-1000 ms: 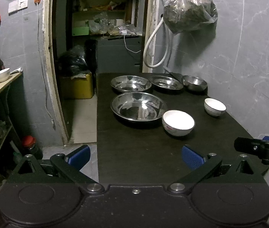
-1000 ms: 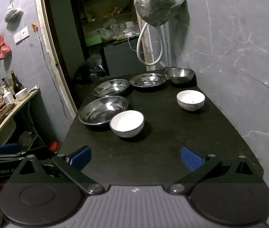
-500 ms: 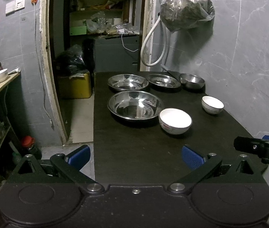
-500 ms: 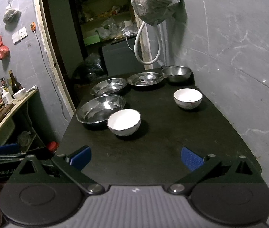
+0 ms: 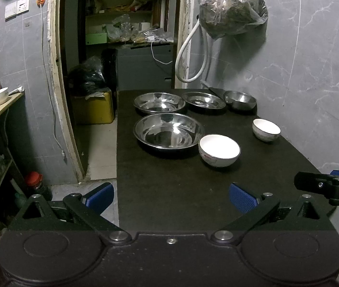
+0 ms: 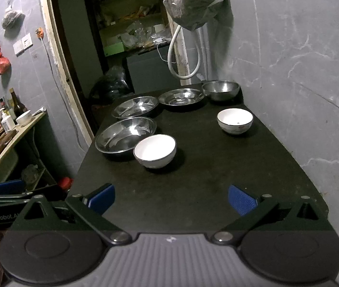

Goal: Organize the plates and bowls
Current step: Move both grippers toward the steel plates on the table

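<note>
On the black table (image 5: 174,191) stand a large steel plate (image 5: 168,133), two smaller steel plates (image 5: 159,102) (image 5: 203,100), a steel bowl (image 5: 240,99) at the back right, a near white bowl (image 5: 219,150) and a far white bowl (image 5: 266,129). The right wrist view shows the same: the large plate (image 6: 126,134), the near white bowl (image 6: 155,150), the far white bowl (image 6: 235,120), the steel bowl (image 6: 221,91). My left gripper (image 5: 170,197) and my right gripper (image 6: 172,197) are open and empty above the table's near edge.
A doorway (image 5: 131,47) opens behind the table onto cluttered shelves. A full plastic bag (image 5: 233,7) and a white hose (image 5: 188,55) hang on the grey wall. A side counter (image 6: 6,134) with bottles and a white bowl stands at the left.
Both grippers have shifted slightly, so the dishes sit a little differently in each view. No dish has moved. Both grippers stay open.
</note>
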